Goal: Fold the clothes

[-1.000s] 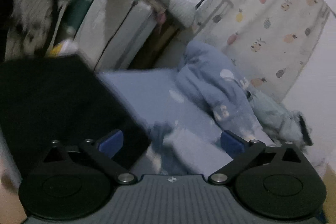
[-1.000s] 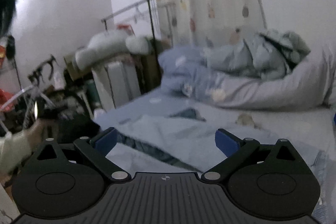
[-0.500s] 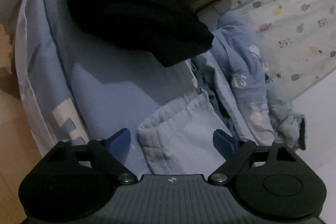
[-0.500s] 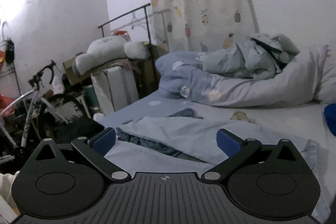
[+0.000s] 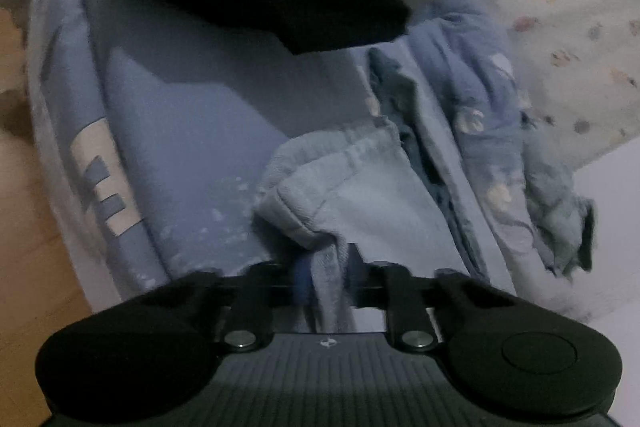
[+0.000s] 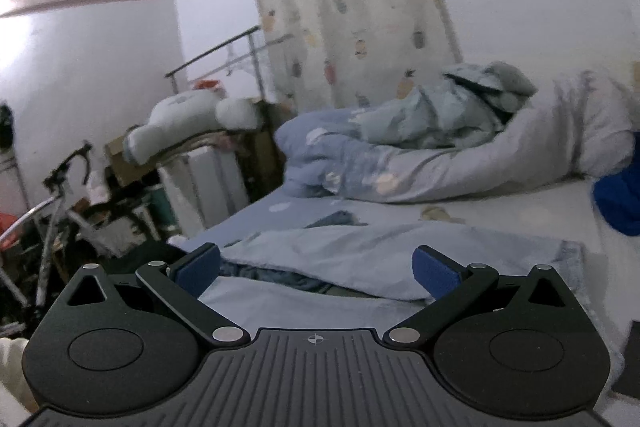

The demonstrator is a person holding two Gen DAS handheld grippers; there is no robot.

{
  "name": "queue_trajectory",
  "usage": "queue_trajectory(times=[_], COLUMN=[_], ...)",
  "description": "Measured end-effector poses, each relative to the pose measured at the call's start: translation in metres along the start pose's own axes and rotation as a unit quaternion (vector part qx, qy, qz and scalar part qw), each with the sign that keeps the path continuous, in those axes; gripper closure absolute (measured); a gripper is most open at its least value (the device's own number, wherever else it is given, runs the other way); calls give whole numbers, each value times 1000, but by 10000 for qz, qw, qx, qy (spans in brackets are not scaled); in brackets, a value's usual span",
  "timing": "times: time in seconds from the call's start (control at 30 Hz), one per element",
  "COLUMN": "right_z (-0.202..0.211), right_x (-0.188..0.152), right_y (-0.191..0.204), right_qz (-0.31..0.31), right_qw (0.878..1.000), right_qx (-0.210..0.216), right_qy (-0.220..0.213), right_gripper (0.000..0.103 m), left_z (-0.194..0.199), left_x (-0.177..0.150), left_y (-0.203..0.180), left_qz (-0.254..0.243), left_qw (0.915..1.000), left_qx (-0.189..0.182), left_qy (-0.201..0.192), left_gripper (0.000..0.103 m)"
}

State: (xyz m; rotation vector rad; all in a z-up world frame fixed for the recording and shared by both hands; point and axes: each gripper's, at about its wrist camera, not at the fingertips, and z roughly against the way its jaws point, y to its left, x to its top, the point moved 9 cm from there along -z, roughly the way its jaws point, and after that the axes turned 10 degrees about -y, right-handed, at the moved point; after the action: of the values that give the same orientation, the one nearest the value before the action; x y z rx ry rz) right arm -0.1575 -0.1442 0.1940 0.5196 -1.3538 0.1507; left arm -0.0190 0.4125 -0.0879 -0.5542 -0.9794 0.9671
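Your left tool (image 5: 326, 277) is closed on the hem of the light blue jeans (image 5: 360, 195) (near the bed (image 5: 192, 115) edge); your right tool (image 6: 316, 269) hovers wide open, holding nothing.

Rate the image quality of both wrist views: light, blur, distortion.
Left wrist view: dim, motion-smeared, left claw pinching the pale denim hem. Right wrist view: brighter, glare at the upper left wall, fisheye-bent edges, right claw fairly sharp, pineapple curtain soft.

White walls (image 6: 100, 75), a pineapple-print curtain (image 6: 352, 11) and a bicycle (image 6: 60, 195) surround the bed (image 6: 520, 211).
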Motion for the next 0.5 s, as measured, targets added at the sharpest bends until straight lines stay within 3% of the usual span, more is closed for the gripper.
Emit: queue_trajectory(times=[0.13, 0.3, 0.4, 0.5], right_z=[12, 34, 67, 85], right_x=[-13, -57, -73, -89], right_y=[-28, -110, -178, -228], right_qz=[-206, -873, -1889, -2708], right_qw=[9992, 9836, 9487, 9173], right_qx=[-335, -1575, -2520, -2864], right_qy=[-48, 54, -263, -569], right_gripper=[0, 0, 0, 0], left_z=[11, 17, 20, 23], left_x=[3, 6, 8, 9], left_y=[-8, -33, -48, -61], left_qz=[66, 103, 61, 12], left_qw=[9998, 9991, 9984, 9976], left_qx=[-59, -81, -74, -74], left_qy=[-159, -403, -566, -695], left_gripper=[88, 88, 88, 88])
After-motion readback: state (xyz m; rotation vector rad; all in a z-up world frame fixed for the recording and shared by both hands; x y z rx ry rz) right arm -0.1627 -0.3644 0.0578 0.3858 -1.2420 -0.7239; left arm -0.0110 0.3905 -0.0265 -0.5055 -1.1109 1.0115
